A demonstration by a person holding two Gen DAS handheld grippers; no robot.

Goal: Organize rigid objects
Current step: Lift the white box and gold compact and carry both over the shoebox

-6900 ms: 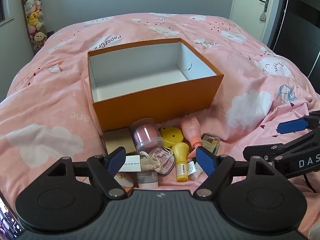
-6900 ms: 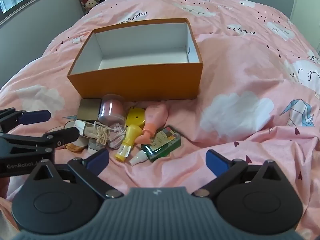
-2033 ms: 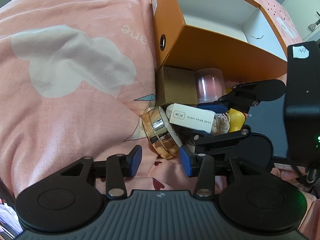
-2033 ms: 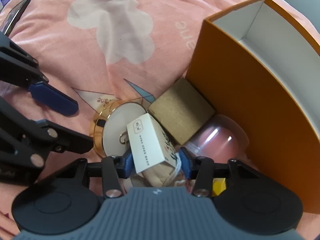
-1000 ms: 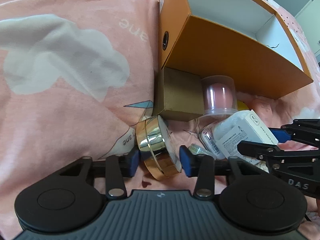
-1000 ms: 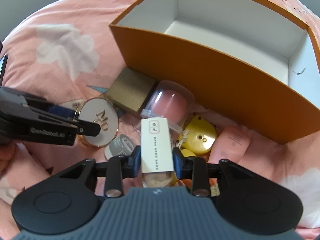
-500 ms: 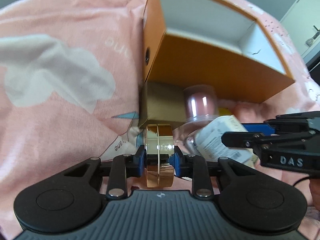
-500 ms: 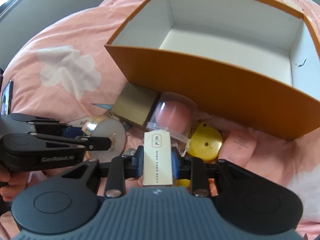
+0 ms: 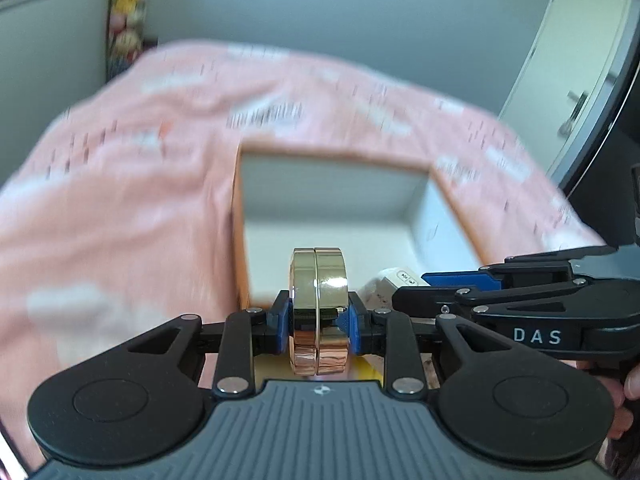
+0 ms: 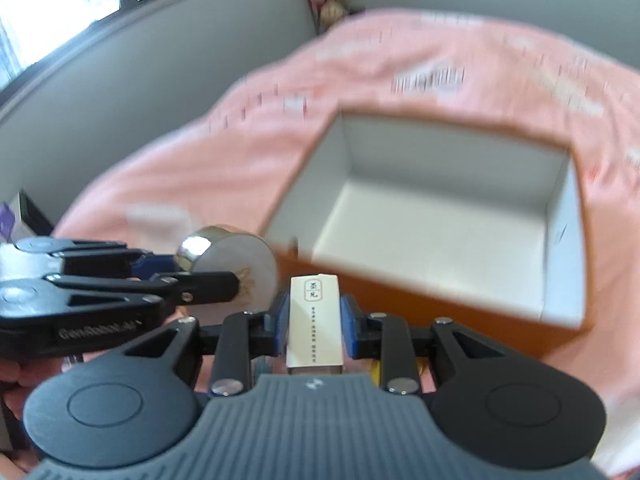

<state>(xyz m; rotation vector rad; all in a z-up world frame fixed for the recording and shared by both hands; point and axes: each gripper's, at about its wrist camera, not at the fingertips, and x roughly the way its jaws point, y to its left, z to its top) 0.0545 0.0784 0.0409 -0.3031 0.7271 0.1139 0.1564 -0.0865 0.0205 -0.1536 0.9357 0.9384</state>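
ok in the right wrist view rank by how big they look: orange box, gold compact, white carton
1. orange box, largest by far
2. white carton and gold compact: similar, and the carton sits nearer the camera, so unranked

The left wrist camera sat just behind the left gripper (image 9: 319, 322) and looked forward along its fingers, slightly downward, with the gripper body filling the bottom of the frame. It faced the open orange box (image 9: 456, 208) at frame centre, the pink bedspread (image 9: 120, 200) beyond, and a door (image 9: 576, 80) at upper right. The right wrist camera sat likewise behind the right gripper (image 10: 315, 320), facing the same box (image 10: 400, 296) from farther right, with a window (image 10: 60, 12) at upper left. Both views were close and blurred. Each caught the other gripper: the right one at the left view's right edge, the left one (image 10: 200, 276) at the right view's left edge.
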